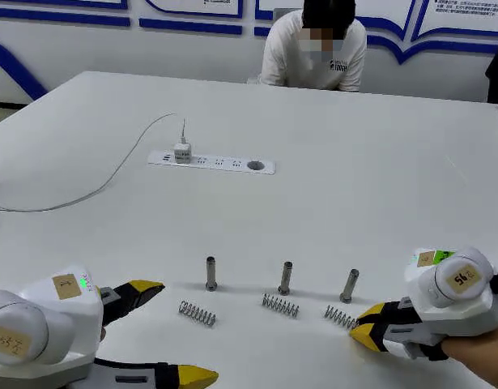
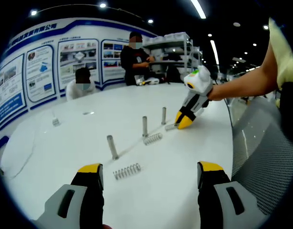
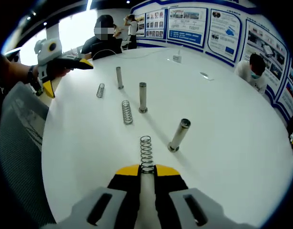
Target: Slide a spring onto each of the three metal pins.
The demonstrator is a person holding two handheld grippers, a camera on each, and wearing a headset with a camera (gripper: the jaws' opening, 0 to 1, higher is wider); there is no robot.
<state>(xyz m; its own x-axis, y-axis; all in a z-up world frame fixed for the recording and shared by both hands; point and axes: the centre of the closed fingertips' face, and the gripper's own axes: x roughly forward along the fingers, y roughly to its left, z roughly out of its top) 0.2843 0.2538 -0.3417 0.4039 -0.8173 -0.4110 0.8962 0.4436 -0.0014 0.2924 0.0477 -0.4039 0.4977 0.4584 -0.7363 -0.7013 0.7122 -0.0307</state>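
Three metal pins stand upright in a row on the white table [image 1: 329, 162]: left pin [image 1: 210, 273], middle pin [image 1: 286, 278], right pin [image 1: 350, 286]. A spring lies in front of each: left spring [image 1: 197, 314], middle spring [image 1: 280, 305], right spring [image 1: 340, 317]. My right gripper [image 1: 368, 332] is shut on the near end of the right spring [image 3: 146, 151], which lies flat beside the right pin [image 3: 178, 135]. My left gripper [image 1: 163, 334] is open and holds nothing, short of the left spring [image 2: 126, 171] and the left pin [image 2: 112, 147].
A white power strip [image 1: 212, 161] with a plugged charger and a grey cable [image 1: 111, 180] lies mid-table. A person sits at the far edge [image 1: 313, 49]. Bare tabletop surrounds the pins.
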